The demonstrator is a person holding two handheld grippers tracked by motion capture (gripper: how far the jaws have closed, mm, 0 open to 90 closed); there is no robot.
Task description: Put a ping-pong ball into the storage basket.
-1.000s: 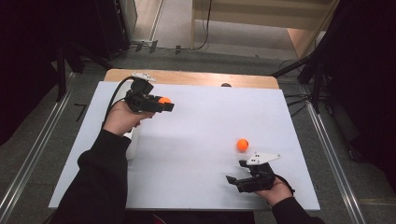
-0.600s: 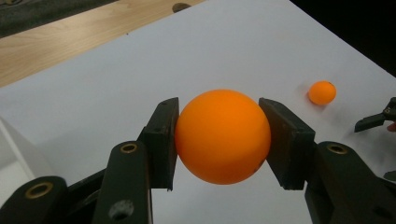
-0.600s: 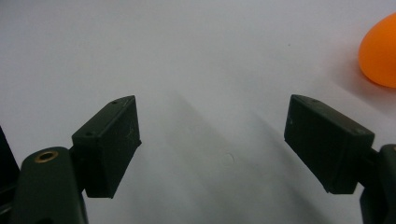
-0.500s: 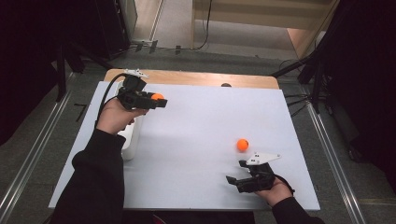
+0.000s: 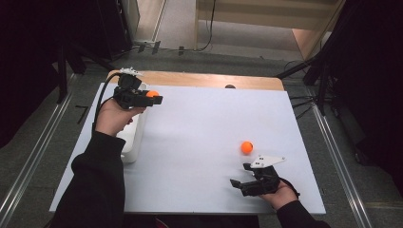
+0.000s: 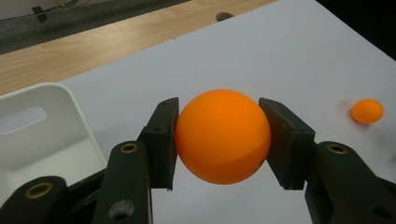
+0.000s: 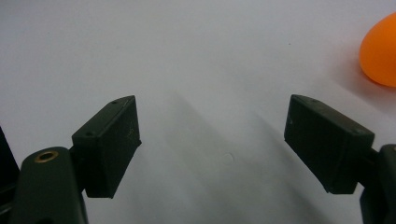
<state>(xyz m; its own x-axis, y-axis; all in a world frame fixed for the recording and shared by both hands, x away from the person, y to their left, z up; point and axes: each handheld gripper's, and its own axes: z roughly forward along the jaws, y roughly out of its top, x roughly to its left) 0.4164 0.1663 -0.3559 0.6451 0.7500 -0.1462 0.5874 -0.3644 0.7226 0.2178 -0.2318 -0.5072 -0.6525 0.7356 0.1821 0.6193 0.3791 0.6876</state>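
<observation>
My left gripper (image 5: 153, 97) is at the far left of the white table and is shut on an orange ball (image 5: 151, 94). In the left gripper view the ball (image 6: 223, 136) sits squarely between both pads, with the gripper (image 6: 219, 140) held above the table next to a white bin (image 6: 42, 135). A second orange ball (image 5: 246, 147) lies loose on the table at the right. Just in front of it, near the front edge, rests my right gripper (image 5: 238, 174). Its jaws stand wide open with nothing between them (image 7: 212, 135), and the loose ball (image 7: 380, 49) lies off to their right.
The white bin (image 5: 134, 137) stands along the table's left side, partly under my left hand. A wooden strip (image 5: 204, 80) runs along the far edge of the white table top (image 5: 199, 142). Dark stands and cables surround the table.
My left hand has carried the ball leftward and slightly farther away, nearer the white bin's far end. The right gripper and the loose ball have not moved.
</observation>
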